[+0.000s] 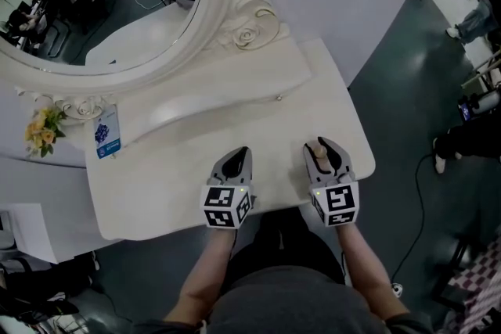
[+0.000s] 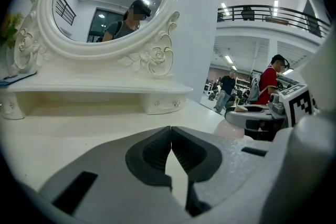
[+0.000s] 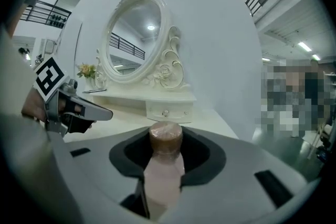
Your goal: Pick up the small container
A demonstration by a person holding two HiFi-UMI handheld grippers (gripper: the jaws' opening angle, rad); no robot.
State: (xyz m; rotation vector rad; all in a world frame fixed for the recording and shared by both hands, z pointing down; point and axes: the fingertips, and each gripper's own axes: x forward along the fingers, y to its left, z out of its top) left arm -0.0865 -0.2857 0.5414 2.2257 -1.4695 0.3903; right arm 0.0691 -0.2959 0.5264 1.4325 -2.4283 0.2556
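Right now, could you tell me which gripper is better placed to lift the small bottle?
The right gripper: its jaws grip the bottle, while the left gripper is shut and empty.

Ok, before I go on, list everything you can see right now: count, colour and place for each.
vanity table: one, cream white, in front of the person
mirror: one, oval, ornate white frame, at the table's back left
shelf: one, white, with a small drawer, under the mirror
flowers: one bunch, yellow, at the shelf's left end
card: one, blue and white, by the flowers
small container: one, pink with a brown cap, between the right gripper's jaws
bystanders: a few, on the dark floor right of the table
left gripper: one, grey, jaws together, empty, above the table's front
right gripper: one, grey, closed on the small container
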